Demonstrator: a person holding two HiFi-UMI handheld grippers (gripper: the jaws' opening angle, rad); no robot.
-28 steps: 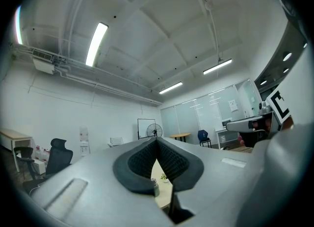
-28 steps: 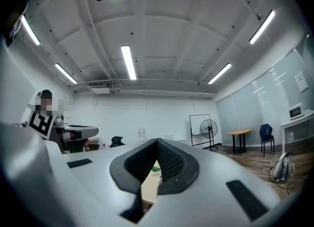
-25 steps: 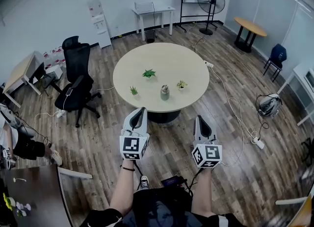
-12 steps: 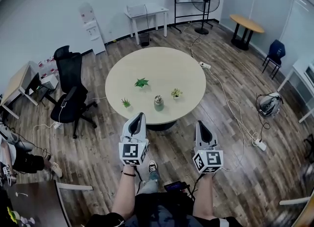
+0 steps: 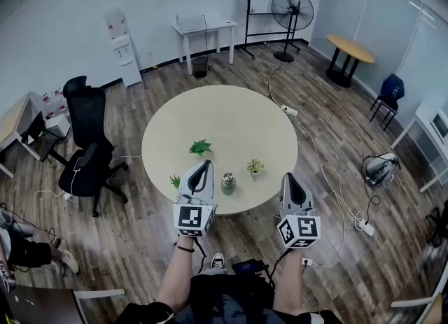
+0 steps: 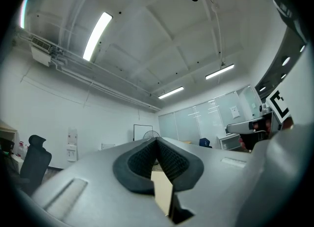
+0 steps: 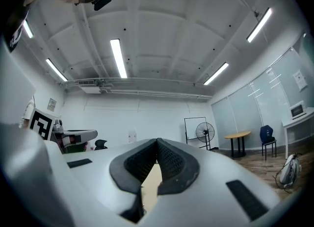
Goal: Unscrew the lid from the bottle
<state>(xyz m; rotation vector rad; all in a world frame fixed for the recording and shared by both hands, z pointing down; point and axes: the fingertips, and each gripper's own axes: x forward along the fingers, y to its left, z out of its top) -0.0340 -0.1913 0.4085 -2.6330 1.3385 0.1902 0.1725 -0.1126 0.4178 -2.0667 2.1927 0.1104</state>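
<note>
Table [image 5: 234, 116] nearer, left hand-held gripper [image 5: 204, 164], right hand-held gripper [image 5: 288, 176] forward, closed

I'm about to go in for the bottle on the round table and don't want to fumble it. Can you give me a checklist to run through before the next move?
1. Bottle in sight and upright on the table: ok.
2. Lid on the bottle: cannot tell, too small in the head view.
3. Left gripper open for a grasp: not ok, jaws together, nothing between them.
4. Right gripper open: not ok, jaws together, empty.
5. Grippers at the bottle: not ok, neither touches it.
6. Room round the bottle: ok, the small plants stand apart from it.
</note>
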